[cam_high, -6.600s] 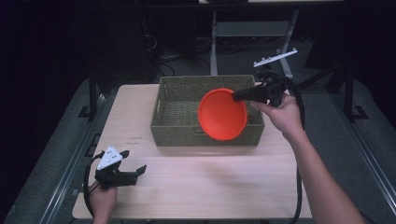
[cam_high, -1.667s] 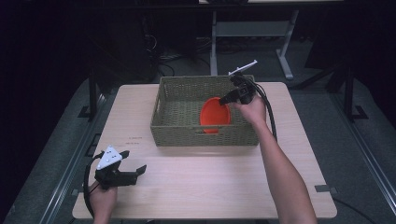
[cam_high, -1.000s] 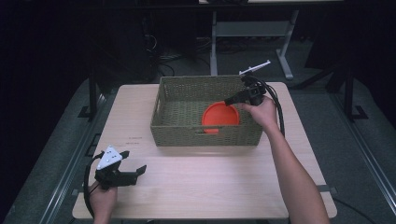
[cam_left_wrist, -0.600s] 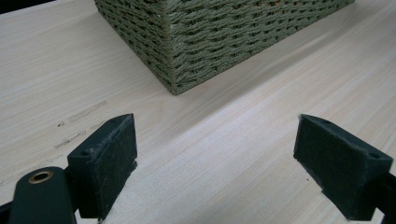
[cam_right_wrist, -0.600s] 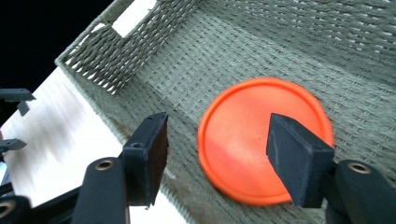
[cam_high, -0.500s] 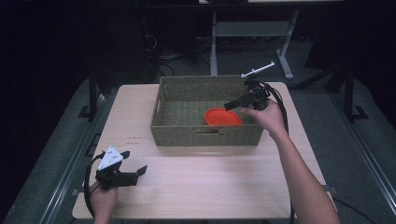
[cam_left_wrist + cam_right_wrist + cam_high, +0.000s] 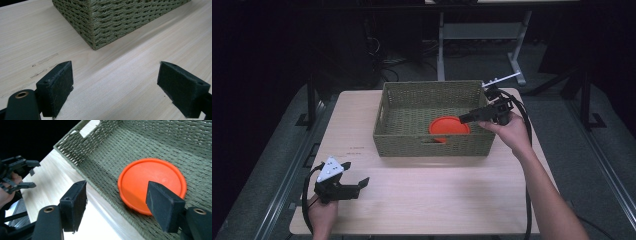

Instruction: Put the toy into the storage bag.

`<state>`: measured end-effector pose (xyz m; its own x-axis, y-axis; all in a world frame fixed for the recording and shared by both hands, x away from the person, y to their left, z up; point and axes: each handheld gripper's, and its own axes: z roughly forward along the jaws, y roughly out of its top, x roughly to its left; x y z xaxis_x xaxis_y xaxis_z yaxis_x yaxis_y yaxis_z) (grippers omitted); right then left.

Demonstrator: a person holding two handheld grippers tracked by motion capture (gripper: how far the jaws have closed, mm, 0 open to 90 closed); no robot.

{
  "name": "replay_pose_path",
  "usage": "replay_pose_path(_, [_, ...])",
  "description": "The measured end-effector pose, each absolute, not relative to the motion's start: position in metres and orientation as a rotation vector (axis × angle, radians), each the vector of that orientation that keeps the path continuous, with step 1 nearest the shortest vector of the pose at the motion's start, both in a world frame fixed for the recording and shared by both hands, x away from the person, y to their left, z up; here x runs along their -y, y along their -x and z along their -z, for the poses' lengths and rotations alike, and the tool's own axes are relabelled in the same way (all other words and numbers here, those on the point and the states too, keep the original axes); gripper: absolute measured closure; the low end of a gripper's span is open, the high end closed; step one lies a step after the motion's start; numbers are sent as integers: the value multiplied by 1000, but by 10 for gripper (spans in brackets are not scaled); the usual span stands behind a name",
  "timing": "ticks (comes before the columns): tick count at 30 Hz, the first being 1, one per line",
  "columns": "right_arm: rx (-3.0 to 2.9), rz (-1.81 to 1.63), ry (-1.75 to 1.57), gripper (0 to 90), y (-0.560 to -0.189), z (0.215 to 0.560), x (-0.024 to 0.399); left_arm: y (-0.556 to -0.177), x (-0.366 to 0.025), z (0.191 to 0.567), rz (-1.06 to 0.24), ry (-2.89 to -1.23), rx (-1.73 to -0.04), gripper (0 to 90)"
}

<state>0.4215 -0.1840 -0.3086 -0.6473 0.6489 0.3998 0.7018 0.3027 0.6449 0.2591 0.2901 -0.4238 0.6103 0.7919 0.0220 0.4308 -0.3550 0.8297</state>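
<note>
The pale wooden bench [image 7: 437, 200] stood in a dark room, with grey floor around it and a white metal frame [image 7: 477, 35] behind. On it sat a green woven basket [image 7: 404, 107], and the orange disc [image 7: 449, 126] lay flat on the basket's floor by its near wall. The right tongs [image 7: 462, 119] hung over the basket's right end, empty, having just been opening. The left tongs [image 7: 361, 183] rested wide and empty at the bench's near left corner.

1. High view: far above the table's [image 7: 422, 200] near edge, facing forward and down.
2. Left gripper view: low, close, facing the woven basket's [image 7: 117, 22] corner.
3. Right gripper view: close above that basket [image 7: 105, 162]; all 3 share it.
</note>
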Motion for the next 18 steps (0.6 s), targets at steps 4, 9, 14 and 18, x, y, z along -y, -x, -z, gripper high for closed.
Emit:
replay_pose_path(4, [2469, 1299, 1269, 320, -413, 307, 187, -259, -290, 424, -542, -1988, -968, 128])
replay_pose_path(9, [2471, 1314, 1238, 307, -403, 308, 188, -259, -290, 424, -544, -1995, -964, 128])
replay_pose_path(14, [2476, 1323, 1208, 300, -394, 308, 188, -259, -291, 424, -543, -1990, -967, 128])
replay_pose_path(18, [2480, 1323, 1189, 294, -387, 309, 188, -258, -290, 424, -544, -1993, -969, 128])
